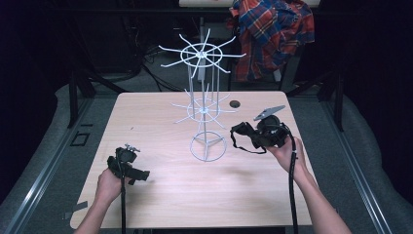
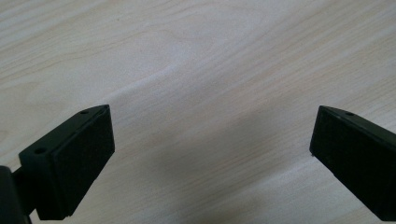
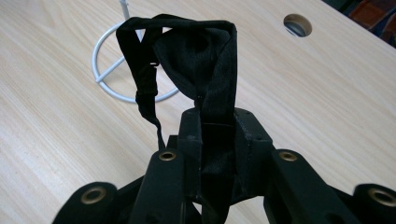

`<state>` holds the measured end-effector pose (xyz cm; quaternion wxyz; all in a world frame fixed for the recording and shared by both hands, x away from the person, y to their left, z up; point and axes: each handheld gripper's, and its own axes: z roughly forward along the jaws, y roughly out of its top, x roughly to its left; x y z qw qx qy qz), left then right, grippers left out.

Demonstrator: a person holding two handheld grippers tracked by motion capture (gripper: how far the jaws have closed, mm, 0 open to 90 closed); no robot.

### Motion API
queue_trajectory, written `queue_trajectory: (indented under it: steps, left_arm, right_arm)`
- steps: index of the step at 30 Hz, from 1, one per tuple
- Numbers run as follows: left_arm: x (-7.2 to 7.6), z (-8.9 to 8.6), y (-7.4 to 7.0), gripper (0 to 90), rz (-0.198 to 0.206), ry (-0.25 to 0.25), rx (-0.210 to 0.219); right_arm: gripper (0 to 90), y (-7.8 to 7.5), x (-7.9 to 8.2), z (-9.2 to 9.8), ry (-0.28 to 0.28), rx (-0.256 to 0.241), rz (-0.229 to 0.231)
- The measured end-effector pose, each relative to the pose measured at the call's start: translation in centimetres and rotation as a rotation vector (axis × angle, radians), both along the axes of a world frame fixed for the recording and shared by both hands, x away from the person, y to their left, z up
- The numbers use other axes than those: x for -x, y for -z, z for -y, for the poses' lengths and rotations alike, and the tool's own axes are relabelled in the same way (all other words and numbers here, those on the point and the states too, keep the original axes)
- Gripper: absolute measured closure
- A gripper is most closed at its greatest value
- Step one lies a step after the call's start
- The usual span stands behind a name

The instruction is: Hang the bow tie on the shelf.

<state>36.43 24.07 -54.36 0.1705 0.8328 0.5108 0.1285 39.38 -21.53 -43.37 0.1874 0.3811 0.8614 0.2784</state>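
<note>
A: Where is the black strap relative to the white wire rack?

B: In the high view the strap hangs just to the right of the rack's ring base, off the table, apart from the wire. The right gripper carries it; in the right gripper view the jaws are closed on the fabric, which loops up above them with the ring base behind.

A: And the left gripper?

B: It sits low over the wooden table, well to the left of the rack and nearer the person. In the left gripper view its two jaws stand wide apart with bare wood between them.

A: What lies beyond the rack?

B: A round cable hole in the table just to its right, and a plaid shirt hanging farther back
</note>
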Motion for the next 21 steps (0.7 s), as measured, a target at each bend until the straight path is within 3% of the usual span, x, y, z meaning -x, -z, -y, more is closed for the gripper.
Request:
queue_trajectory:
  steps: [21]
  left_arm:
    - [0.0,-0.1,0.1,0.0,-0.004,0.000,0.004]
  right_arm:
    - [74.3,-2.9,-0.5,-1.6,-0.023,0.005,0.069]
